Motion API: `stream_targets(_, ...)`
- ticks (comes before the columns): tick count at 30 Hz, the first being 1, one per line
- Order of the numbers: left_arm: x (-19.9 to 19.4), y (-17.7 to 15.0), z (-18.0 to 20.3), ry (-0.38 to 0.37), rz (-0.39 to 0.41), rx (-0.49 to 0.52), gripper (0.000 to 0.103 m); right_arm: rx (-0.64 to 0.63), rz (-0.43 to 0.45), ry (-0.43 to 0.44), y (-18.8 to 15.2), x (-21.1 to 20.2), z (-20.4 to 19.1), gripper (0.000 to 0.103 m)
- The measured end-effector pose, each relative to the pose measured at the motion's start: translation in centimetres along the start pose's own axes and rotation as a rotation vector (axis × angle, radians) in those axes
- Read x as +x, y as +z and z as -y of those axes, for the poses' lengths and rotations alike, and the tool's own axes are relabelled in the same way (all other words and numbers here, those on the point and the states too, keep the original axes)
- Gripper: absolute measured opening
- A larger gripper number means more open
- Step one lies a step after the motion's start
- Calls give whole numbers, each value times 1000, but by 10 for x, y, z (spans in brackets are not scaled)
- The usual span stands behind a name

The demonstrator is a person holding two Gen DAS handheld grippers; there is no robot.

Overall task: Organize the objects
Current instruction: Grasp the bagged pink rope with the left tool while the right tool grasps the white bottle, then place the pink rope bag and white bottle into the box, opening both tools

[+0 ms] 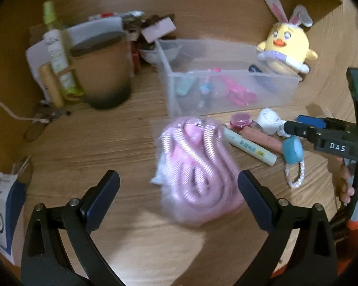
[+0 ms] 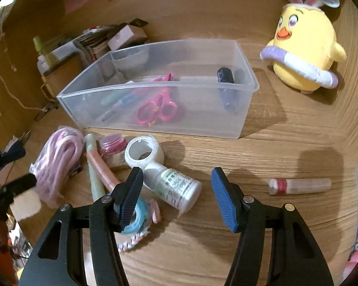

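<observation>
Our left claw [image 1: 179,186] stands wide over the wooden counter [image 1: 95,147], the bagged coil of pink cord [image 1: 195,166] lying between its fingers, unpressed. Our right claw [image 2: 176,193] gapes empty above the white dropper bottle [image 2: 176,188] and white tape roll [image 2: 143,153], just before the clear plastic bin [image 2: 160,104] holding pink scissors [image 2: 158,109].

Left gripper [image 1: 179,186]: jaws spread wide, pitched steeply downward, nothing pressed between the pads. Right gripper [image 2: 176,195]: jaws parted about halfway, also angled down, blue pads [image 2: 223,200] gripping nothing. In the left wrist view the right gripper enters from the right edge, with a person's fingers [image 1: 346,186] wrapped around its handle.
</observation>
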State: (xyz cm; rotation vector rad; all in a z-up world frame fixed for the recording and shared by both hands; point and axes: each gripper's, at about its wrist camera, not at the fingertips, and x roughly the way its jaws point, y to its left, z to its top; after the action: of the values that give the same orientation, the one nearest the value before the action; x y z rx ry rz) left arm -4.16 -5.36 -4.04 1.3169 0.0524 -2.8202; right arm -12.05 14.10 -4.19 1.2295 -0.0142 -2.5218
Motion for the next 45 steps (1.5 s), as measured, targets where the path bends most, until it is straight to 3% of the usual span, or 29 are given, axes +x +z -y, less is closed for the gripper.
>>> stream_targets(11,36,16,7,-54,-64,-32,100,-11,-20,29,-3,6,0,53)
stream_targets(13,40,15,13,-44,-73,-13,98,-18,-26,33,-4,6,1,39)
stream_targets(14,40,15,15,-27,-66,1,89,-22,-29,38,-5,6,2,36)
stream_targets(16,41,16,18,-24,-61,18,84,-25,-28,37,-8,4,3,27)
stream_targets(21,43,16,16,-26,-57,19,66,-31,4,31,-11,-3,6,27)
stream_targets(34,5,18,-6,-60,47,-56,57,-14,102,38,0,-36,12,27)
stream_targets(36,-4,22,-8,-67,67,-56,40,-13,124,42,3,-42,11,27)
stream_targets(38,-8,26,-9,-98,72,-55,40,-15,144,46,7,-47,10,27)
stream_targets(45,-19,30,-11,-90,111,-56,40,-28,193,53,17,-61,3,27)
